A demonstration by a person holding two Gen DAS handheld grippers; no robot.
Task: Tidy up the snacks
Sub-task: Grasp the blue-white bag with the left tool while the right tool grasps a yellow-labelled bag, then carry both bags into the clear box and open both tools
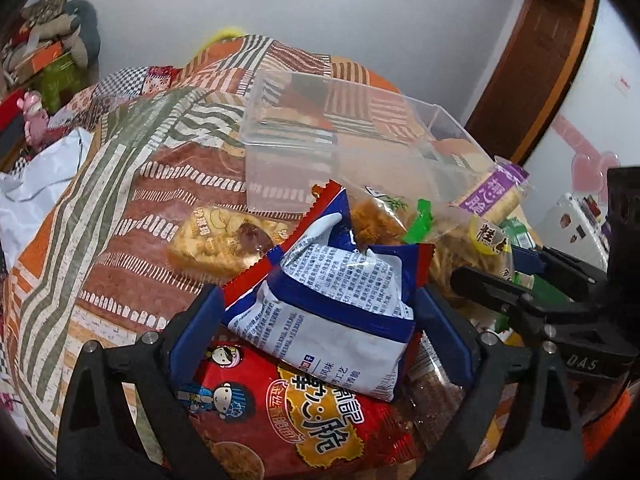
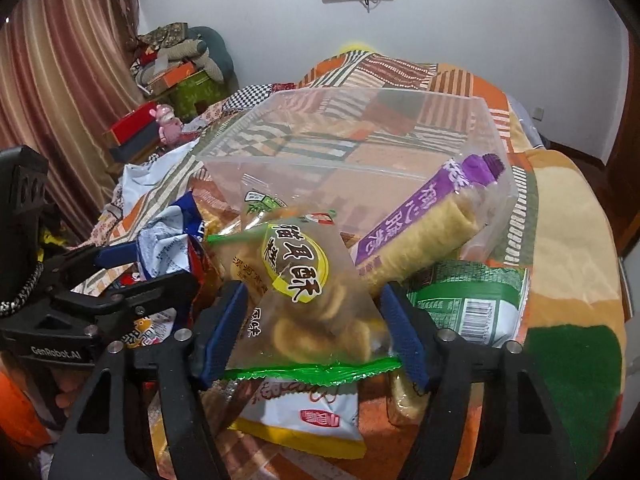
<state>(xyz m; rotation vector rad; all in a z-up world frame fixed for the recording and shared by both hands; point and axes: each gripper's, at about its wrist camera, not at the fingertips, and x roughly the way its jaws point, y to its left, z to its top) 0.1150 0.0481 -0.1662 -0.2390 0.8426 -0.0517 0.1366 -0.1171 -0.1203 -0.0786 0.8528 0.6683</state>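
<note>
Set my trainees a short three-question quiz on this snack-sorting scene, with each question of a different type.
1. True or false: the clear bin stands on a bare wooden table.
2. What lies between the fingers of the left gripper? A) a blue-and-white packet B) a glass bottle C) a banana
3. Fill in: the bag between the fingers of the right gripper has a ___ oval label.

Key: 1 false, it stands on a patterned quilt; 2 A; 3 yellow.
</note>
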